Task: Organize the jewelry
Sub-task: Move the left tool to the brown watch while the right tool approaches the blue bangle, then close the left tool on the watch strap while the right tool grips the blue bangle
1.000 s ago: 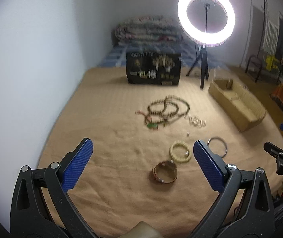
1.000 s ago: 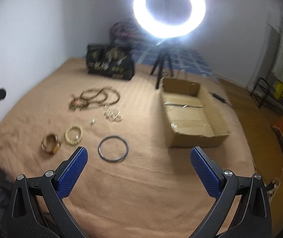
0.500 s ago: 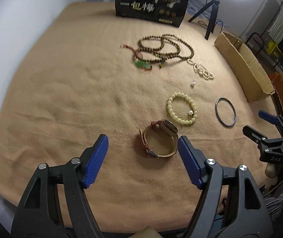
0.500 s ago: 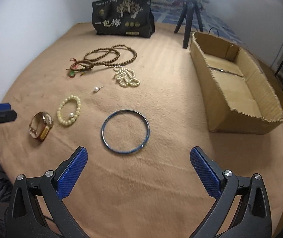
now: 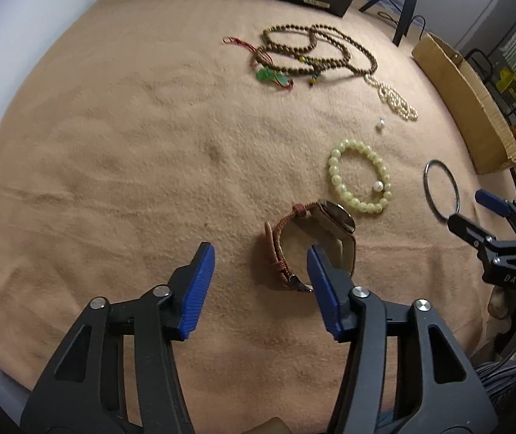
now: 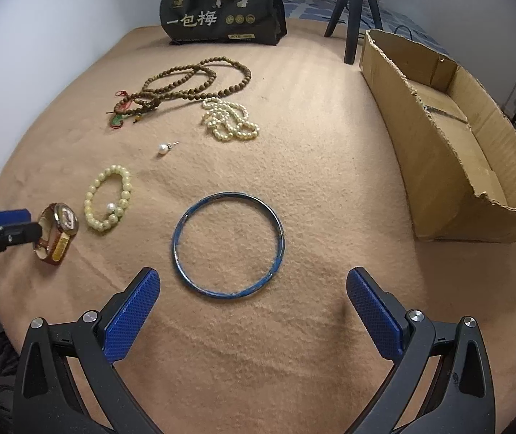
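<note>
A brown-strapped watch stands on its side on the tan blanket. My left gripper hangs low over it, its jaws closing. The right fingertip is at the watch's loop and the near strap lies between the pads, which do not press on it. In the right wrist view the left gripper's fingers reach the watch. My right gripper stands wide open just before a blue bangle, holding nothing. A pale green bead bracelet lies beyond the watch.
Farther back lie a pearl earring, a white pearl string and brown bead strands with a green pendant. A torn cardboard box stands at the right. A black bag and a tripod are behind.
Both grippers have sunk toward the blanket and tipped downward. The left jaws have narrowed from wide open and now straddle the watch strap. The right jaws have stayed wide, nearer the bangle.
</note>
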Motion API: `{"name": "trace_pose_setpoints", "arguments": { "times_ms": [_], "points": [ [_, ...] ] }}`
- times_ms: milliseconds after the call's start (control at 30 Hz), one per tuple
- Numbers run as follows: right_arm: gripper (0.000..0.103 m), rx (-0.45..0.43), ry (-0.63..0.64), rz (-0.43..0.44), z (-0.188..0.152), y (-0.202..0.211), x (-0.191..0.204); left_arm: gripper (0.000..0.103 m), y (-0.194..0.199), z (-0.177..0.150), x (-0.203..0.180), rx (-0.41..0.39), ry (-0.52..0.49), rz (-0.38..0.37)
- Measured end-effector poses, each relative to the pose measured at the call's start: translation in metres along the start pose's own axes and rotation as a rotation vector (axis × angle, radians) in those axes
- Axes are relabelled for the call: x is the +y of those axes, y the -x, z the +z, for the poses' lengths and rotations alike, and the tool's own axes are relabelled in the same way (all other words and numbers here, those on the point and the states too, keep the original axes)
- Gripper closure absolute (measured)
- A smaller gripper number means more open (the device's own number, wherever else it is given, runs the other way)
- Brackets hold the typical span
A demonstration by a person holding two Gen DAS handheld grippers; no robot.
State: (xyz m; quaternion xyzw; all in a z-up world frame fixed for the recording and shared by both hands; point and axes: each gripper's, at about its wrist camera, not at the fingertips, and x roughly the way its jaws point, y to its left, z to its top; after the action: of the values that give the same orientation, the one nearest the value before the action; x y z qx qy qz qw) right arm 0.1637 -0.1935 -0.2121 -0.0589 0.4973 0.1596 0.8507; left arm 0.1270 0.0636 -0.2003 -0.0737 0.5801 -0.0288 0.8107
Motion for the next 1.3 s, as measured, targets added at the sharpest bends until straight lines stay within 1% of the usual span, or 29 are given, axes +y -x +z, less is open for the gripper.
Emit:
{"name": "trace_pose_setpoints", "arguments": {
  "times_ms": [33, 100, 167, 233, 333, 400, 467, 567, 633, 667, 733, 767, 800, 833, 967, 1067, 1300],
  "points": [
    [0.001, -0.002, 0.003, -0.001, 0.0, -0.001, 0.0, 0.053, -0.002, 0.0, -0.001, 0.006, -0.002, -0.001],
    [0.001, -0.004, 0.02, -0.012, 0.002, -0.004, 0.004, 0.062, -0.006, 0.0, -0.002, 0.014, 0.0, -0.001],
    [0.001, 0.0, 0.036, -0.012, 0.003, -0.006, 0.007, 0.064, -0.01, 0.0, -0.002, 0.024, 0.0, -0.001],
    [0.001, 0.009, 0.046, -0.004, 0.005, -0.01, 0.01, 0.069, -0.011, 0.0, -0.003, 0.027, -0.007, 0.005],
    [0.001, 0.017, 0.057, -0.018, 0.007, -0.014, 0.012, 0.077, -0.011, 0.001, -0.006, 0.026, -0.013, 0.003],
    [0.001, 0.023, 0.059, -0.032, 0.01, -0.018, 0.012, 0.085, -0.012, 0.002, -0.008, 0.028, -0.016, 0.001],
    [0.001, 0.028, 0.047, -0.032, 0.012, -0.02, 0.01, 0.088, -0.012, 0.003, -0.01, 0.029, -0.021, 0.0],
    [0.002, 0.033, 0.04, -0.026, 0.014, -0.023, 0.008, 0.089, -0.011, 0.003, -0.01, 0.028, -0.022, 0.003],
    [0.01, 0.037, 0.043, -0.025, 0.013, -0.023, 0.009, 0.091, -0.011, 0.003, -0.01, 0.028, -0.018, 0.0],
    [0.011, 0.038, 0.043, -0.02, 0.012, -0.023, 0.01, 0.091, -0.011, 0.003, -0.01, 0.028, -0.015, -0.002],
    [0.02, 0.036, 0.042, -0.011, 0.012, -0.021, 0.01, 0.092, -0.011, 0.003, -0.01, 0.027, -0.015, -0.002],
    [0.022, 0.036, 0.04, -0.002, 0.013, -0.021, 0.01, 0.092, -0.011, 0.003, -0.01, 0.025, -0.016, -0.002],
    [0.029, 0.034, 0.039, 0.004, 0.013, -0.02, 0.009, 0.092, -0.011, 0.002, -0.01, 0.023, -0.017, 0.0],
    [0.031, 0.033, 0.038, 0.009, 0.012, -0.019, 0.009, 0.092, -0.01, 0.002, -0.01, 0.022, -0.017, 0.0],
    [0.031, 0.032, 0.028, 0.026, 0.012, -0.017, 0.007, 0.092, -0.008, 0.002, -0.01, 0.016, -0.02, 0.003],
    [0.031, 0.025, 0.025, 0.03, 0.011, -0.013, 0.007, 0.096, -0.005, 0.003, -0.01, 0.004, -0.013, 0.001],
    [0.031, -0.015, 0.037, 0.028, 0.01, 0.002, 0.009, 0.096, 0.005, 0.004, -0.013, -0.03, -0.018, 0.006]
  ]
}}
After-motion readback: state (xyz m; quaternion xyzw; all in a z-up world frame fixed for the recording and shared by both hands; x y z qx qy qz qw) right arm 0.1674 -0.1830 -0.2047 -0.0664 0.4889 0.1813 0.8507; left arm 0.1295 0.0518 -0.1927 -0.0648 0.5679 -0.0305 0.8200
